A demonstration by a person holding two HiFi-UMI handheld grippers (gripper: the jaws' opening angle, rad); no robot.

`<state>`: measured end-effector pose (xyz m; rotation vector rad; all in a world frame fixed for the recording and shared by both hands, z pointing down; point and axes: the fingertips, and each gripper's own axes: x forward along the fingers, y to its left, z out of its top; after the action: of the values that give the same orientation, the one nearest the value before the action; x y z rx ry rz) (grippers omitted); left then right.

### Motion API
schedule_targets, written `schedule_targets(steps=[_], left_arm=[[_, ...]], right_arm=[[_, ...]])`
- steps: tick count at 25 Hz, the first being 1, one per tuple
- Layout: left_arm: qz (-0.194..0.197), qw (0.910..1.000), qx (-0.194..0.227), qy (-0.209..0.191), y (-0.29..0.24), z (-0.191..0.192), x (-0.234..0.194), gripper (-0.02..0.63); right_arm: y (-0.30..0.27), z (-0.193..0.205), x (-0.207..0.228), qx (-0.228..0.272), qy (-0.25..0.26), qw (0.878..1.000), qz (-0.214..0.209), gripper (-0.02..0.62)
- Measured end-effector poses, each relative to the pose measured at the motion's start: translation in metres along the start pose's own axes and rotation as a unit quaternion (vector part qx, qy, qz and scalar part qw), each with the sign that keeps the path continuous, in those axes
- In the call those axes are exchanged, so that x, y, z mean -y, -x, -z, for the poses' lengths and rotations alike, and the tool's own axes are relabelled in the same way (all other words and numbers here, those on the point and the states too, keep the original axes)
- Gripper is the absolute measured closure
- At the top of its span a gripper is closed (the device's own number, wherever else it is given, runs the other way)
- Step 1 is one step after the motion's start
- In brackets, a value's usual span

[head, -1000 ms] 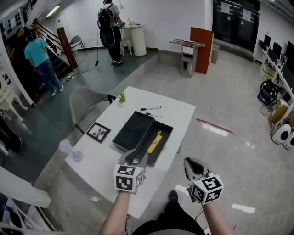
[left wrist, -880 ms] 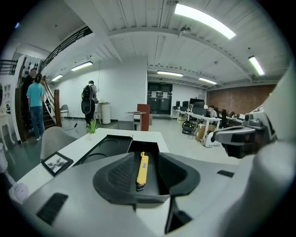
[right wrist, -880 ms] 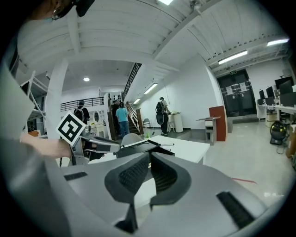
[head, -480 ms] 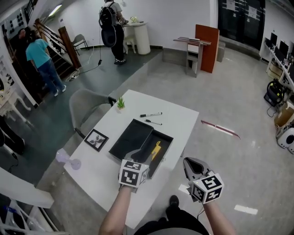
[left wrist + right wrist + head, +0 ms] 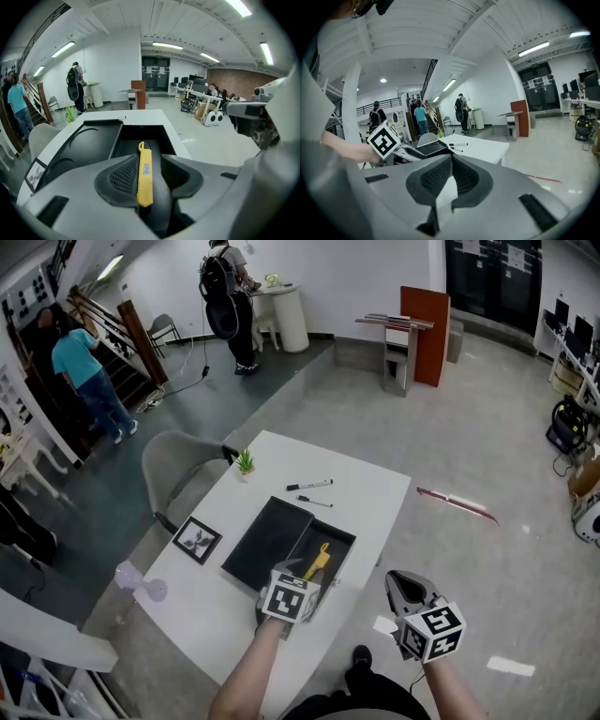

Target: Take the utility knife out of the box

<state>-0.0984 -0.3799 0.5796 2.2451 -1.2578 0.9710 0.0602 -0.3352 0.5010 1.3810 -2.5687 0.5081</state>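
An open black box (image 5: 341,540) lies on the white table (image 5: 375,488), its lid (image 5: 265,540) folded out to the left. The yellow utility knife (image 5: 320,560) rests lengthwise in the box's tray. My left gripper (image 5: 298,572) hangs over the tray's near end, tilted down. In the left gripper view the knife (image 5: 145,173) shows in the gap of my left gripper (image 5: 150,162); its jaws have just been opening wider and the pads do not touch it. My right gripper (image 5: 402,580) floats right of the table, off its edge; there the right gripper (image 5: 451,158) is shut on nothing.
Two pens (image 5: 309,485) lie beyond the box. A small potted plant (image 5: 247,462) stands at the far left corner and a framed picture (image 5: 198,541) near the left edge. A grey chair (image 5: 176,457) sits left of the table. People stand far off by the stairs.
My left gripper has moved forward and down, from the table's near edge to just above the tray's near end. My right gripper has drifted a little to the right.
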Motion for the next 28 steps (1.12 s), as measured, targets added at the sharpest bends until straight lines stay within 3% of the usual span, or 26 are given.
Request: schedule_targets(steps=[5,12,16,20,28], left_arm=[[0.000,0.9988,-0.045,-0.017,-0.020,0.010,0.000,0.462],[-0.006,0.9973,-0.064,-0.034,-0.040,0.008,-0.005,0.462],[-0.004,0.9967,-0.074,-0.035,-0.050,0.005,-0.008,0.462],[0.004,0.9933,-0.113,-0.023,-0.053,0.013,-0.007,0.462],[0.006,0.9925,-0.121,-0.013,-0.063,0.014,-0.007,0.459]], right_arm=[[-0.006,0.003,0.009,-0.003,-0.007,1.000,0.002,0.594],[-0.010,0.002,0.020,-0.006,-0.011,1.000,0.008,0.594],[-0.014,0.003,0.026,-0.009,-0.014,1.000,0.011,0.594],[-0.017,0.005,0.031,-0.015,-0.015,1.000,0.013,0.594],[-0.019,0.010,0.040,-0.023,-0.023,0.999,0.020,0.594]])
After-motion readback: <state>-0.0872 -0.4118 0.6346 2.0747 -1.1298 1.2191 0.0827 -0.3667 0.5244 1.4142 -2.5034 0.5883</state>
